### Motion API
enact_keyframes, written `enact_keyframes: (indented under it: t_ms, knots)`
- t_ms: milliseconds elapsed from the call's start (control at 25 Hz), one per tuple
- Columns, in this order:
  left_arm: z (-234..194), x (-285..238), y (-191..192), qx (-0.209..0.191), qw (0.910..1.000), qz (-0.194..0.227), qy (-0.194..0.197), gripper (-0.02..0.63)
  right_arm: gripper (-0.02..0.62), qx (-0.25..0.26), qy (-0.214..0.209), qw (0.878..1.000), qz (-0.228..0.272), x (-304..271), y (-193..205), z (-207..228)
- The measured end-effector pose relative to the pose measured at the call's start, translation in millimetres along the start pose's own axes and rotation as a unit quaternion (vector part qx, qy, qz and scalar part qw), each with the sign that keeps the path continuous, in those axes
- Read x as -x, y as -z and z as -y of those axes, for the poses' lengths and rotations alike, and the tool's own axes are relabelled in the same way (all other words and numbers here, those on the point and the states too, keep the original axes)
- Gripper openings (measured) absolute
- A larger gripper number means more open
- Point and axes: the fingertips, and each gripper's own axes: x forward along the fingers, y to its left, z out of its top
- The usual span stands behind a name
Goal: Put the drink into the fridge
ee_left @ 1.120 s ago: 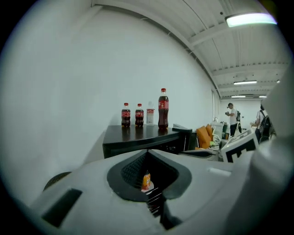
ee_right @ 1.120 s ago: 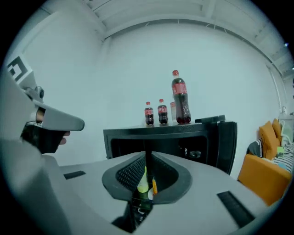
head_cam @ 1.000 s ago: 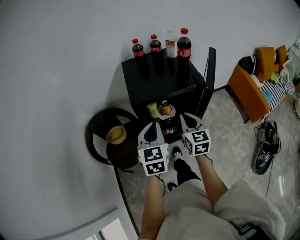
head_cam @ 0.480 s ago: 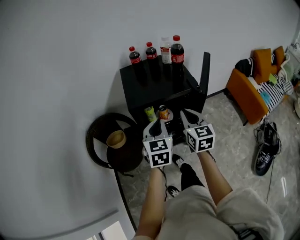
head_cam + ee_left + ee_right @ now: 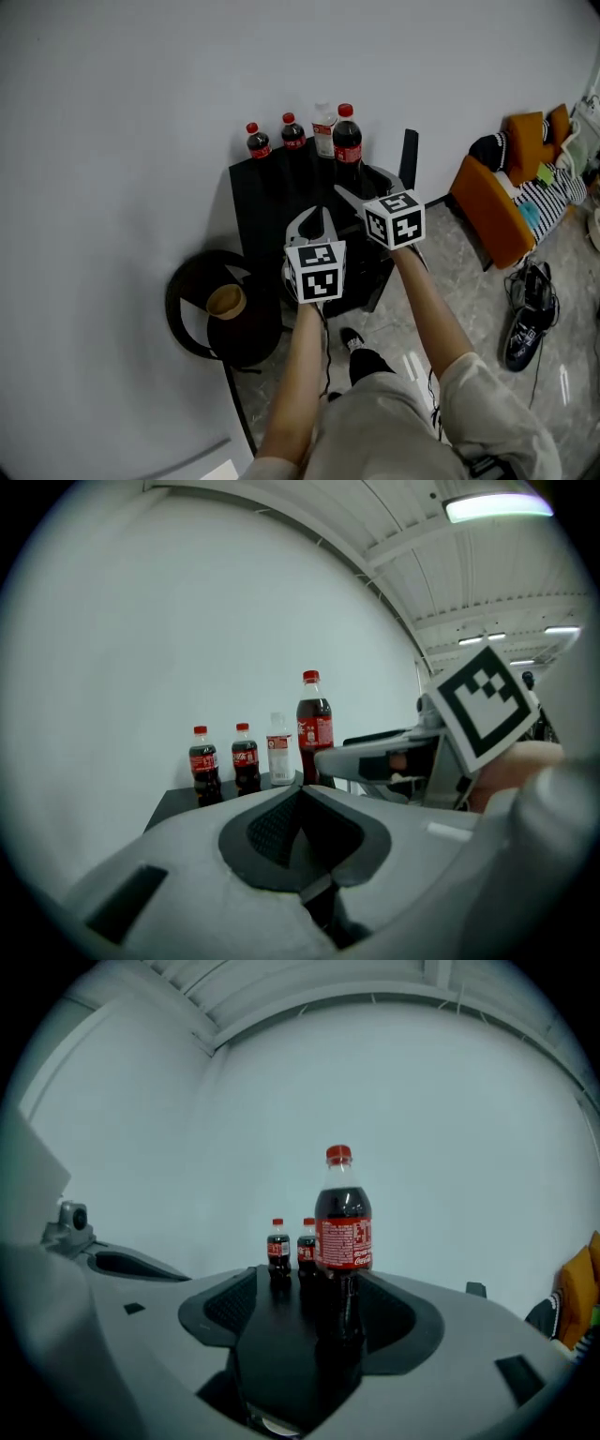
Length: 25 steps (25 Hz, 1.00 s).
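White wall fills most of what I get from the head view, with a black mini fridge [image 5: 272, 192] pushed against it and its door [image 5: 409, 155] swung open on the right. The fridge top is the surface carrying the drinks. Four bottles stand upright in a row along its far edge: two small cola bottles [image 5: 256, 141] on the left, a clear bottle [image 5: 323, 128] next, and the large cola bottle [image 5: 347, 137] at the right end.

My right gripper [image 5: 317, 1296] is up at the level of that top and aimed at the large cola bottle. Its fingers [image 5: 220, 1312] have just been opening and now stand wide apart. In the right gripper view the bottle's lower body sits in the gap between them, and I see neither pad pressing on it.

My left gripper [image 5: 300, 799] is raised just left of the right one. Its fingers [image 5: 272, 827] are closed together with nothing between them, pointing toward the same row of bottles.

On the floor left of the fridge is a round black side table [image 5: 192, 281] with a wooden bowl [image 5: 226, 301] on it. Far right are an orange chair [image 5: 487, 202] and a pair of dark shoes [image 5: 525, 319].
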Motion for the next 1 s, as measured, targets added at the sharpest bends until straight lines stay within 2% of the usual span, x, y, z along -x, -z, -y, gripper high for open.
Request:
enact_keyframes:
  t_ms: [120, 400, 680, 1000]
  knots:
    - [-12.9, -25.8, -13.9, 0.000, 0.9999, 0.008, -0.007, 0.009, 0.322, 0.008, 0.002, 1.000, -0.027, -38.5, 4.5, 21.7]
    - [-41.3, -55.8, -26.9, 0.003, 0.9997, 0.011, -0.023, 0.009, 0.316, 0.036, 0.004, 0.999, -0.038, -85.4, 1.7, 42.0]
    - [-33.5, -27.6, -10.6, 0.013, 0.9996, 0.007, -0.024, 0.009, 0.313, 0.054, -0.021, 0.998, -0.016, -50.5, 4.1, 1.4]
    - [-1.8, 38.5, 26.8, 0.028, 0.9995, -0.008, -0.014, 0.009, 0.313, 0.072, -0.048, 0.996, -0.010, 15.8, 17.9, -63.8]
